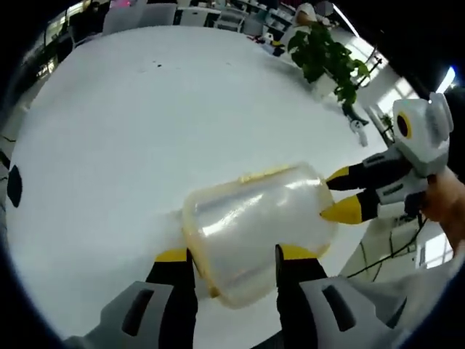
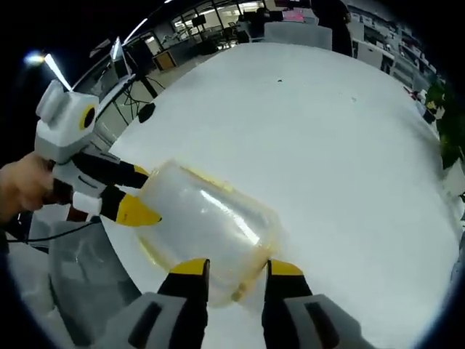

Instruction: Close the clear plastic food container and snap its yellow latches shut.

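Note:
The clear plastic container (image 1: 254, 233) with a pale yellow rim lies tilted over the white table (image 1: 145, 131), near its edge. My left gripper (image 1: 235, 254) has its jaws closed on the container's near end, one on each side. My right gripper (image 1: 336, 194) comes in from the right, its yellow fingertips (image 1: 341, 211) pinching the far end. In the right gripper view the container (image 2: 211, 225) sits between my right gripper's (image 2: 237, 267) jaws. There my left gripper (image 2: 138, 193) clamps the opposite end. A yellow latch strip (image 1: 265, 174) runs along the top edge.
A potted plant (image 1: 327, 58) stands at the table's far right corner. Office desks and chairs (image 2: 290, 29) line the background. A hand (image 2: 22, 185) holds the left gripper. The table edge and floor cables (image 1: 385, 254) lie just past the container.

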`<state>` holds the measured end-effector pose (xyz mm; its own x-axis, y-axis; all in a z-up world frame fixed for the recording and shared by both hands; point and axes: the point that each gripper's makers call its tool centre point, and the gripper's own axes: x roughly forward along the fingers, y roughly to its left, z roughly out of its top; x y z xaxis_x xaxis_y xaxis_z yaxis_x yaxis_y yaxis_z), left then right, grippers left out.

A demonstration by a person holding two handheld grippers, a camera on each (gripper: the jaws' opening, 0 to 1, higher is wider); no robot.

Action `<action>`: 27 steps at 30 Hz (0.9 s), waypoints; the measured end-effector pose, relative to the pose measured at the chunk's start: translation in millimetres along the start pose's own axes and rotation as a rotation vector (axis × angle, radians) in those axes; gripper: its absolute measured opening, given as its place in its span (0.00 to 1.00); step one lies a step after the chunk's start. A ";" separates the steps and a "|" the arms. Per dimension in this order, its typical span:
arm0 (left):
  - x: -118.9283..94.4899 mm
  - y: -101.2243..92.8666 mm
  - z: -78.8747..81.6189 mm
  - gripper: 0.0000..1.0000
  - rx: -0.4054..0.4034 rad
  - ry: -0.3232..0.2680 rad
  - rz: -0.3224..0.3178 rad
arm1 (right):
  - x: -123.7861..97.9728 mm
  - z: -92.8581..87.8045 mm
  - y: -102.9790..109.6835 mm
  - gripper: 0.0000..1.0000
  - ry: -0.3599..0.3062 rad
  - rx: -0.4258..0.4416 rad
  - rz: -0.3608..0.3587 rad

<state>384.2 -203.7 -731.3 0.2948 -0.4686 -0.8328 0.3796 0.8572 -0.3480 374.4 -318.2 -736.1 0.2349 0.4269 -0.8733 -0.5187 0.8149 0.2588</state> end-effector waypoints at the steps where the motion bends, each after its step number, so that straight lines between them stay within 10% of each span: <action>1: 4.6 3.6 -3.2 0.41 -0.005 -0.004 -0.003 | 0.2 0.0 0.4 0.26 -0.002 0.000 -0.001; 27: 1.7 8.9 -7.9 0.43 0.017 -0.053 -0.074 | -2.1 -1.1 0.4 0.27 -0.035 -0.003 0.023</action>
<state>381.1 -195.1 -739.2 0.3108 -0.5415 -0.7811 0.4164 0.8164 -0.4002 372.7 -319.2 -734.6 0.2512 0.4588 -0.8523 -0.5264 0.8037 0.2775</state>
